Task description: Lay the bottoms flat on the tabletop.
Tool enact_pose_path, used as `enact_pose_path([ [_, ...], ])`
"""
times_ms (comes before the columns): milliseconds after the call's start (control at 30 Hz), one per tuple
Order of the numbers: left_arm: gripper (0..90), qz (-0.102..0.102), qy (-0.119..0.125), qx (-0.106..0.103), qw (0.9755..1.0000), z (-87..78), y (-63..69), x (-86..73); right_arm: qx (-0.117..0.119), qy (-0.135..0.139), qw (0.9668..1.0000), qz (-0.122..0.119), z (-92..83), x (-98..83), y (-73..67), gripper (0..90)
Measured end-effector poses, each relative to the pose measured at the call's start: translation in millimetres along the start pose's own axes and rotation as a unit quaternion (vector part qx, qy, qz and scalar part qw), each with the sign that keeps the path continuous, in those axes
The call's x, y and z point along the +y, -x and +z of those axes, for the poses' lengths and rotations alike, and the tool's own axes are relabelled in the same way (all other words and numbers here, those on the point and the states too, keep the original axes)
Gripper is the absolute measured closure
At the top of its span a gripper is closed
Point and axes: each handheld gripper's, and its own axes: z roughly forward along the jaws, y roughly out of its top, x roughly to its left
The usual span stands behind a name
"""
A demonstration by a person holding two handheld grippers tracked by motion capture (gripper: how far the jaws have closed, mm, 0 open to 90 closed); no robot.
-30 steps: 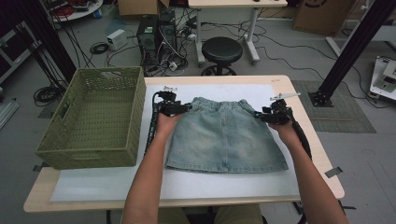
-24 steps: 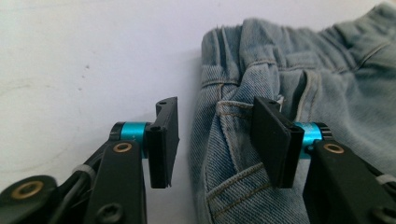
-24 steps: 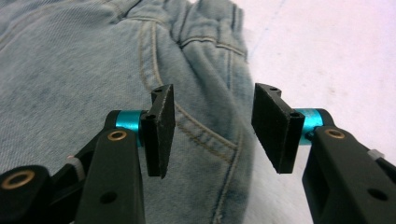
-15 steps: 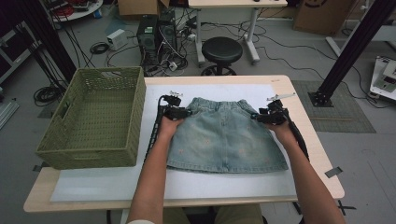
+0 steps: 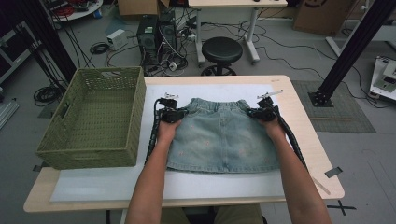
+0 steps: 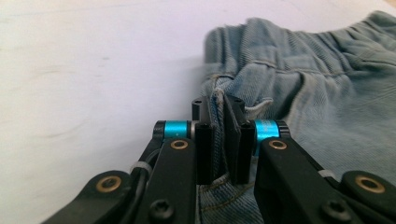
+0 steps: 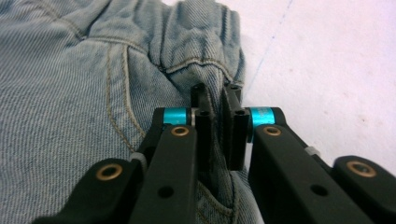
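Two grips carry the whole job now, so the risks start with the largest thing near them. Well off to the outer side of the left gripper [image 5: 173, 112] stands the green wicker basket [image 5: 95, 119] on the table [image 5: 299, 140]; if the denim skirt [image 5: 222, 135] is swung that way while hanging low, its hem could catch the near rim and drag the basket or fold under.

The skirt itself lies flat on the white mat [image 5: 154, 184], its waistband stretched between the two grippers and its hem back toward the person's forearms. Its jaws having just been closing, the left gripper [image 6: 219, 135] is clamped narrow on a pinched fold of the waist corner. The right gripper [image 7: 218, 128], jaws likewise just closed, nips the opposite corner, though only a thin ridge of seam sits between its pads.

That thin bite is probably the weak point: lifting fast, or pulling the hands apart, could slip the denim out on that side, leaving the skirt dangling from one corner.
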Motion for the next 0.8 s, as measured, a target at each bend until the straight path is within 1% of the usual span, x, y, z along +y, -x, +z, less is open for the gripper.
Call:
enact_pose_path([
  [33,83.7,-0.002,-0.002,-0.002,1.0000,-1.3,-0.8,-0.9,-0.011,-0.004,0.9999,-0.005,-1.8,0.9,0.6,87.1],
  [67,83.8,-0.007,-0.002,-0.010,0.9999,-1.9,-0.8,-3.3,-0.024,-0.007,0.9997,-0.007,-3.7,1.4,1.3,87.2],
  [100,83.9,-0.005,-0.005,-0.012,0.9999,-2.0,-0.2,-5.1,-0.039,-0.006,0.9992,-0.001,-6.4,1.5,4.3,87.3],
  [133,84.0,-0.003,-0.003,-0.009,0.9999,-2.5,0.9,-7.0,-0.042,-0.006,0.9990,0.010,-8.5,0.9,7.9,87.3],
  [167,84.0,-0.005,-0.006,-0.013,0.9999,-2.5,1.2,-8.1,-0.040,-0.005,0.9991,0.015,-9.0,0.3,10.7,87.3],
  [200,84.1,-0.003,-0.007,-0.010,0.9999,-2.2,1.9,-8.9,-0.050,-0.006,0.9987,0.010,-10.0,0.0,10.9,87.3],
  [233,84.1,-0.001,-0.005,-0.007,1.0000,-2.5,3.5,-9.7,-0.055,-0.006,0.9984,0.007,-9.9,-0.1,11.3,87.3],
  [300,84.1,0.001,-0.008,-0.010,0.9999,-2.2,5.8,-10.2,-0.068,-0.008,0.9976,0.004,-8.1,-0.3,11.9,87.3],
  [333,84.0,0.009,-0.011,-0.011,0.9998,-2.3,7.7,-10.0,-0.069,-0.009,0.9975,0.012,-6.0,-1.1,12.7,87.2],
  [367,83.8,0.020,-0.011,-0.011,0.9997,-2.8,11.2,-9.6,-0.072,-0.008,0.9973,0.014,-4.1,-2.0,12.8,87.1],
  [400,83.4,0.036,-0.009,-0.017,0.9992,-3.3,15.2,-9.1,-0.075,-0.005,0.9971,0.010,-2.7,-2.1,11.8,87.0],
  [433,80.8,0.042,-0.002,-0.027,0.9987,-4.2,17.8,-7.8,-0.080,-0.005,0.9968,-0.001,-2.4,-1.8,10.2,86.8],
  [467,74.0,0.041,0.007,-0.037,0.9985,-6.0,19.2,-5.5,-0.081,-0.003,0.9967,-0.007,-2.3,-2.3,9.6,86.2],
  [500,65.7,0.046,0.019,-0.042,0.9979,-8.5,19.3,-2.4,-0.076,0.000,0.9971,-0.004,-3.0,-2.9,10.2,84.4],
  [533,60.4,0.044,0.037,-0.048,0.9972,-11.4,18.3,1.2,-0.072,0.003,0.9974,-0.004,-4.2,-3.7,10.8,82.8],
  [567,55.8,0.040,0.050,-0.051,0.9967,-13.6,16.5,5.3,-0.069,0.008,0.9976,-0.002,-5.8,-5.0,10.4,79.8],
  [600,54.3,0.037,0.058,-0.048,0.9965,-15.0,14.6,9.2,-0.068,0.015,0.9976,-0.003,-7.6,-6.3,10.1,76.7],
  [633,54.2,0.037,0.072,-0.046,0.9957,-15.5,11.2,11.4,-0.067,0.023,0.9975,0.000,-9.8,-7.6,9.6,74.5],
  [667,54.2,0.028,0.065,-0.045,0.9965,-14.0,7.1,14.4,-0.064,0.027,0.9976,0.003,-12.3,-8.4,9.2,72.5],
  [700,53.4,0.017,0.052,-0.041,0.9976,-11.4,3.3,17.4,-0.060,0.034,0.9976,0.005,-15.0,-8.9,8.2,70.4],
  [733,51.6,0.012,0.046,-0.042,0.9980,-8.3,0.3,19.1,-0.059,0.044,0.9973,0.003,-18.8,-9.2,7.2,69.4],
  [767,51.7,0.008,0.049,-0.042,0.9979,-5.5,-1.6,19.0,-0.053,0.051,0.9973,0.003,-22.4,-8.9,6.6,67.1],
  [800,52.5,0.003,0.042,-0.042,0.9982,-2.4,-3.3,18.3,-0.048,0.056,0.9973,0.002,-25.8,-8.2,6.7,64.7],
])
